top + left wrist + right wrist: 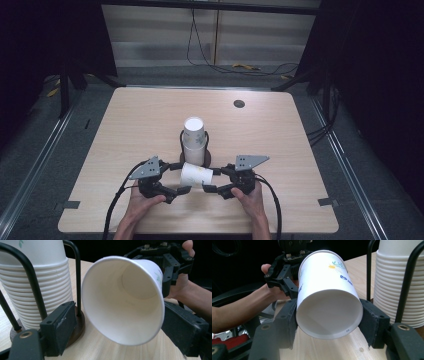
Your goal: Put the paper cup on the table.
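"Pads [374, 322] of right gripper [329, 323] first: how set?"

"Pressed on both sides of paper cup [324, 290], right at its base end. Clamped firm, cup lying on its side."

"And left gripper [122, 327]?"

"Spread wide, 2 jaws astride cup's open mouth. Near pad [62, 322] clear of rim; far pad close behind rim, contact hard to tell. No squeeze anywhere, rim fully round."

"Whereabouts of cup?"

"Level between both grippers, low over table [140, 120] near its front edge, mouth toward left gripper, base toward right. Touching wood or not: cannot tell. Small flower print and blue lettering on its side."

"Farther out?"

"Just behind cup, tall stack of upside-down cups [194, 137] inside black wire holder [32, 285] on round dark base [78, 322]. Behind each gripper, 1 hand — right hand [252, 197], left hand [142, 202] — forearms in from bottom of high view."
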